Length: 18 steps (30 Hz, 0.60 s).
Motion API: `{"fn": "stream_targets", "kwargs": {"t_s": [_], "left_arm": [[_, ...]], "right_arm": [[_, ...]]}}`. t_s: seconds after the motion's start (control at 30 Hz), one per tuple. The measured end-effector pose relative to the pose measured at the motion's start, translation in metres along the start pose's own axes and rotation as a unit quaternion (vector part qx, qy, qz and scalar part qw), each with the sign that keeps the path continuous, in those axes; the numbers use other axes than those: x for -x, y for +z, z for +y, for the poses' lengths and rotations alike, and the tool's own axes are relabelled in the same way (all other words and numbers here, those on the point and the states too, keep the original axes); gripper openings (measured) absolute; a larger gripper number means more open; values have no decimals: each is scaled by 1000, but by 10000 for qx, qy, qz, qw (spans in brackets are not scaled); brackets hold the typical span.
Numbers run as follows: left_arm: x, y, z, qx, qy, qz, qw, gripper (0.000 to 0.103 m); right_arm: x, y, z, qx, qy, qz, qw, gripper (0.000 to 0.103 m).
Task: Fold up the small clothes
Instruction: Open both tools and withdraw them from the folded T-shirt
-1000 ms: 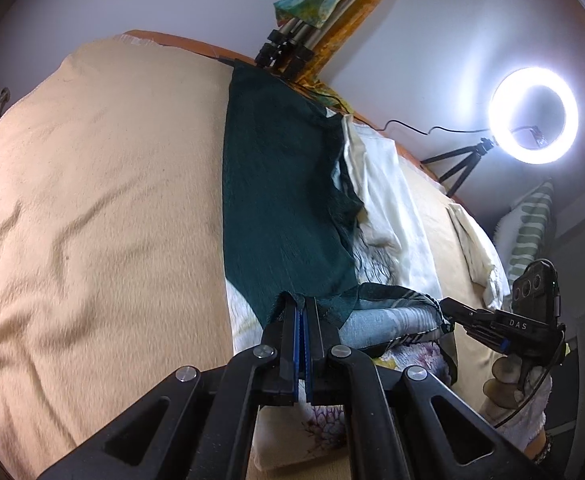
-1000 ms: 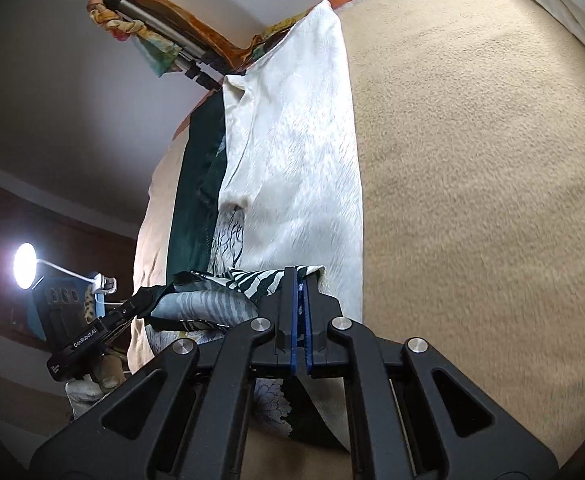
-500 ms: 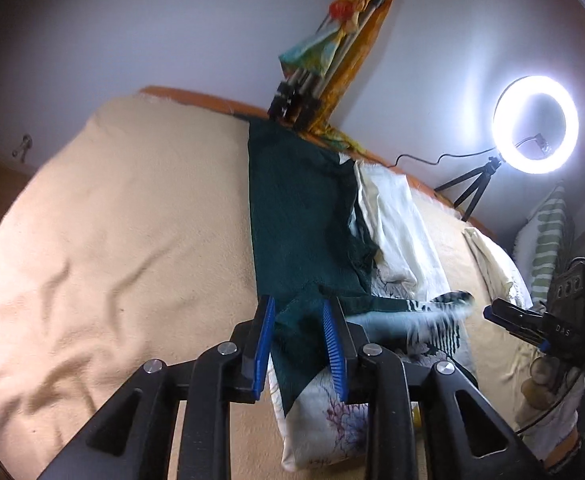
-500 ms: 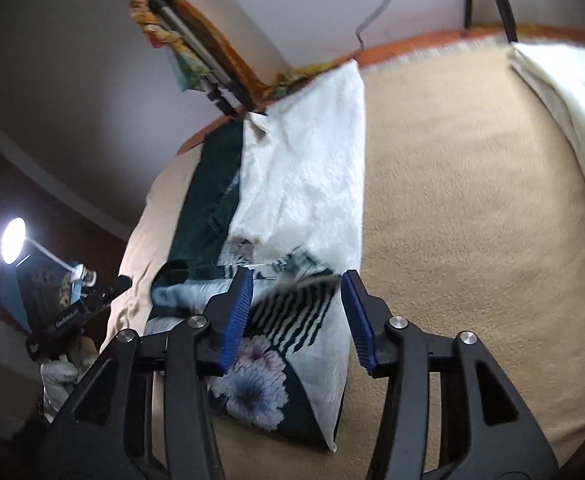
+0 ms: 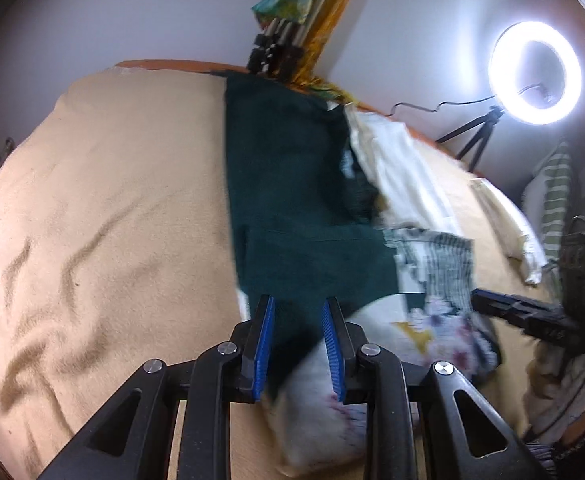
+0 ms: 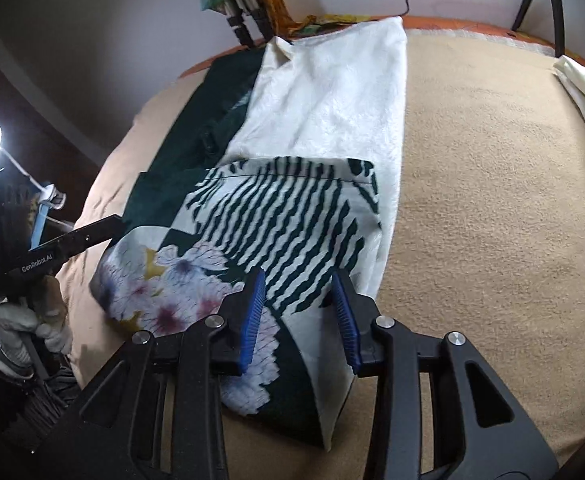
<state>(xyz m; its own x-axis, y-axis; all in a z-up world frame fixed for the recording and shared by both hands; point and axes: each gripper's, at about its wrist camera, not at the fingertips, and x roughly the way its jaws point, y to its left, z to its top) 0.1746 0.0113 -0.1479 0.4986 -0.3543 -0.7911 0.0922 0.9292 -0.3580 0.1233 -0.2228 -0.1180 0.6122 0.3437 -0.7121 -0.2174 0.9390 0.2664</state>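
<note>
Now both tilted down — left gripper [image 5: 297,312], right gripper [image 6: 299,284] unclamped above garment [image 6: 292,216]

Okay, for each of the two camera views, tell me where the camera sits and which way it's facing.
Left wrist: on the left gripper, looking down across the bed at the garment's dark green side; own open fingers show, the right gripper at right.
Right wrist: on the right gripper, over the garment's striped, floral part; open fingers show, a gloved hand with the left gripper at left.
Shared: garment, bed.
</note>
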Motion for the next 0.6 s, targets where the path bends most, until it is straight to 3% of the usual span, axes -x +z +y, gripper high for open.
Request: {"fn": "stream_targets", "kwargs": {"t_s": [0.13,0.33,0.5,0.6], "left_arm": [[-4,3,11,73,213,-3,9997,23],[0,28,18,27,253,-164,9995,26],[-8,61,23,-56,227,-221,9995,39],[-19,84,31,-21,209,-241,9995,42]], "right_arm": [[6,4,-8,-110,-400,-152,9990,38],[17,15,-22,-249,-439,-353,9981,38],[19,37,-36,-217,-448,-513,9974,38],[15,58,-47,-181,-388,-545,9976,38]]}}
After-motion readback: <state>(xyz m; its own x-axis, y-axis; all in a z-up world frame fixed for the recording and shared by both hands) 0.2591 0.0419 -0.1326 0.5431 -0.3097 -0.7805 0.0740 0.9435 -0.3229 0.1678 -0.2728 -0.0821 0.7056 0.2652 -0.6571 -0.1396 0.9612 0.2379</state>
